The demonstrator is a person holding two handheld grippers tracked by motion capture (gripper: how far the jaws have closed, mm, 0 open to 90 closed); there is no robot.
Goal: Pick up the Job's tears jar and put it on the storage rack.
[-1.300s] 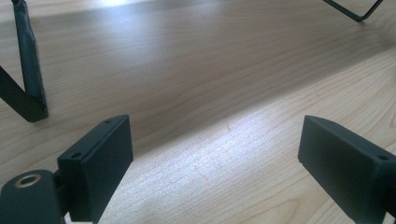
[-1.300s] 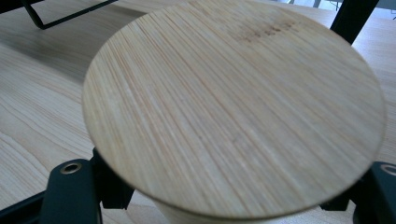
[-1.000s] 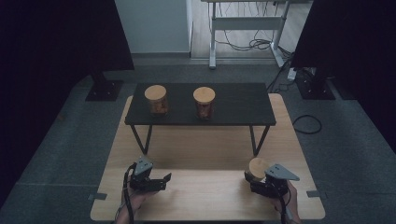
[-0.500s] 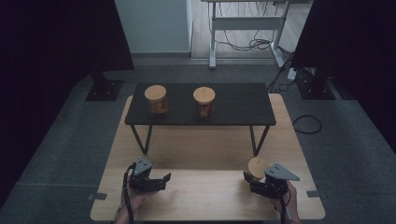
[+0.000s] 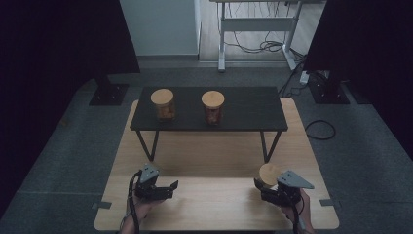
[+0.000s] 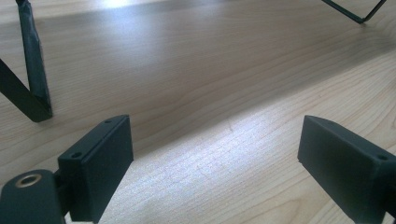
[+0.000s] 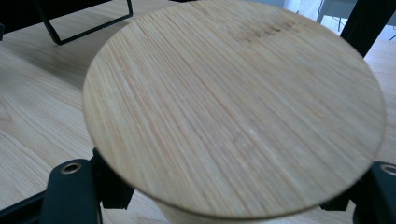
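At the near left of the wooden table (image 5: 214,156), the left gripper (image 5: 168,187) rests low over the boards in the person's left hand (image 5: 141,208), its cable trailing back toward the table's near edge. Its jaws stand wide apart with nothing between them; the left gripper view looks along them at bare wood grain, with a black shelf leg (image 6: 30,79) standing to the left and another leg's foot just visible at the upper right corner. Farther back, in the middle of the table, a low black shelf (image 5: 253,109) stands on thin angled legs. Two jars with wooden lids stand upright on its top, well apart from each other: the left jar (image 5: 162,105) near the shelf's left end, the middle jar (image 5: 213,107) just left of its centre. At the near right, the right gripper (image 5: 261,187), held in the right hand (image 5: 298,209) and carrying its grey plate, is clamped on a third jar (image 5: 268,174) with the same round wooden lid. That jar sits upright at the table's near right, in front of the shelf's right leg and well apart from the other two. In the right gripper view the lid (image 7: 233,102) lies broad and pale between the two jaws, which press in on the jar body just beneath its rim on either side.
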